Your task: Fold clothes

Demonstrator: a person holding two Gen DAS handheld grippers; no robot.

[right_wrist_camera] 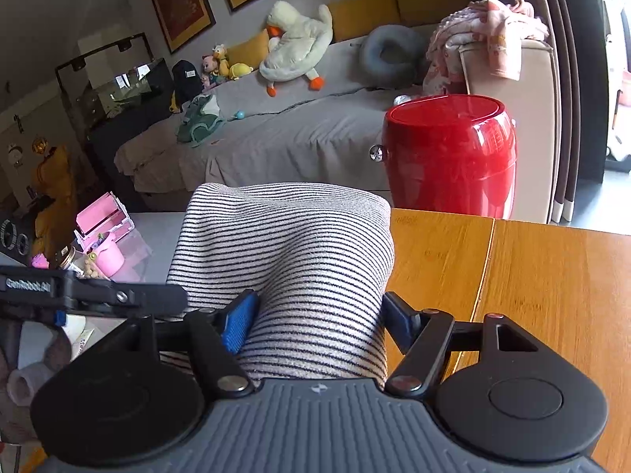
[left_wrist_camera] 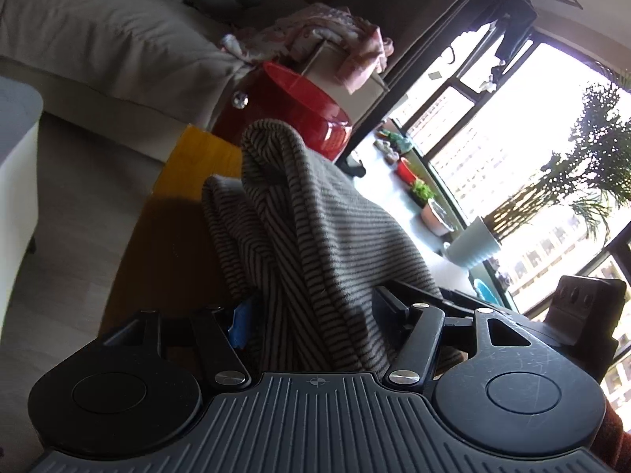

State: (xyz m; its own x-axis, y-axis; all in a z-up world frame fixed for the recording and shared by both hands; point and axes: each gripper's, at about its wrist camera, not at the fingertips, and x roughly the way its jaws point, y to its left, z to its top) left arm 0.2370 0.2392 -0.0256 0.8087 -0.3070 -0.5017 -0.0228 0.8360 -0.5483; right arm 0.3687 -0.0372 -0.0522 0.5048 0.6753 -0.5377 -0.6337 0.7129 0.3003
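Both tools, left and right, clamp the bunched striped garment between their fingers.

The right gripper clamps a striped garment at lower centre. A red drum stool stands upper right, beyond the wooden table

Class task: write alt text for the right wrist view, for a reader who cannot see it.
The right tongs grip a bunched striped garment above a wooden table. Behind stand a red barrel-shaped container and a grey-covered sofa holding a plush goose. The left tongs enter at the left edge.
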